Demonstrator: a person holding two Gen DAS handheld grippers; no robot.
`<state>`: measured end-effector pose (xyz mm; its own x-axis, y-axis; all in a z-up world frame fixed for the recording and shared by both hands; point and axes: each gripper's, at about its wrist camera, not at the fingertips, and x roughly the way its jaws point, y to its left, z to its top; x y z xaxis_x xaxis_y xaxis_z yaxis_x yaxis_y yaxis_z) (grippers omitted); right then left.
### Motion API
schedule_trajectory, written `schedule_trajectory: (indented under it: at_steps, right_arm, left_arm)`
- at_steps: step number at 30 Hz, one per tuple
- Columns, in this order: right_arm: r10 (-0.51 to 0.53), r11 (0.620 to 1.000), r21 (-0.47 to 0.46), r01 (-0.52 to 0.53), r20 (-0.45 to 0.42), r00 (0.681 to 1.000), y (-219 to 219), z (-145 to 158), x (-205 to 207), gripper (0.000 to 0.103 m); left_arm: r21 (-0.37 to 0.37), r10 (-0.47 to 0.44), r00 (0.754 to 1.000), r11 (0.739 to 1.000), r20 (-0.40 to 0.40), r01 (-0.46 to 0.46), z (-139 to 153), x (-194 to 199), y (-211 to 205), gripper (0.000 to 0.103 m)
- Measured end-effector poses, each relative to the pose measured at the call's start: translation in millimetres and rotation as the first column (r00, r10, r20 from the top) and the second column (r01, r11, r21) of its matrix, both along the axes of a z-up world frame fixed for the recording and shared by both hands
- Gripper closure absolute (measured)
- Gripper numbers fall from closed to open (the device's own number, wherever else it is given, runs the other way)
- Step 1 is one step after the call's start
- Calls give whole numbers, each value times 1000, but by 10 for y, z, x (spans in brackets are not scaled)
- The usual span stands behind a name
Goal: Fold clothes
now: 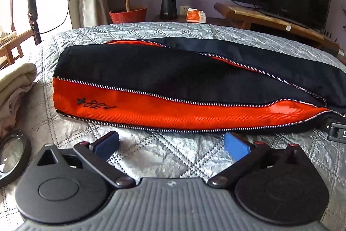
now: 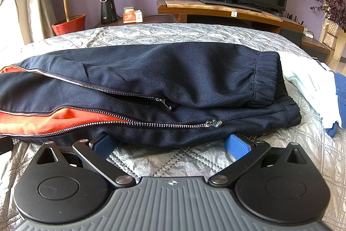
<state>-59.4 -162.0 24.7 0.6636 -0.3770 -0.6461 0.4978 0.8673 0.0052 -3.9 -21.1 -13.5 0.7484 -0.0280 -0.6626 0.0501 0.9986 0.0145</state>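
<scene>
With both the left tongs (image 1: pixel 172 145) and right tongs (image 2: pixel 172 144) spread empty just short of the trousers (image 2: pixel 151 79), I next pinch their near edge to fold.

Your navy trousers (image 2: pixel 164 79) with orange zip panels are lying folded lengthwise across the quilted bed (image 2: pixel 173 34).

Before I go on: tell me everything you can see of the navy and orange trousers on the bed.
The navy and orange trousers lie folded lengthwise across the quilted grey bedspread, in twill-like cloth. Silver zips run along the legs, partly open over orange panels, one with dark embroidered script. The ribbed elastic waistband lies beside a white garment. The right hand-held gripper, open, has its blue pads at the near edge; the left hand-held gripper is open, just short of it.
</scene>
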Motion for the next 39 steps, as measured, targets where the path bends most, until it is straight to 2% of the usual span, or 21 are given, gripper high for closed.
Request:
schedule_trajectory:
  at_steps: [11, 19, 30, 39]
  right_arm:
    - [0, 1000, 0, 0, 0, 1000, 1, 0, -1, 0]
    - [0, 1000, 0, 0, 0, 1000, 1, 0, -1, 0]
    - [0, 1000, 0, 0, 0, 1000, -1, -2, 1, 0]
    - [0, 1000, 0, 0, 0, 1000, -4, -3, 4, 0]
  left_arm:
    - [-8, -5, 1000, 1000, 8, 5, -10, -85, 173, 0]
    - [0, -53, 999, 999, 9, 53, -46, 43, 132, 0]
    - [8, -55, 998, 998, 14, 55, -53, 125, 55, 0]
    - [4, -53, 998, 999, 21, 53, -95, 33, 104, 0]
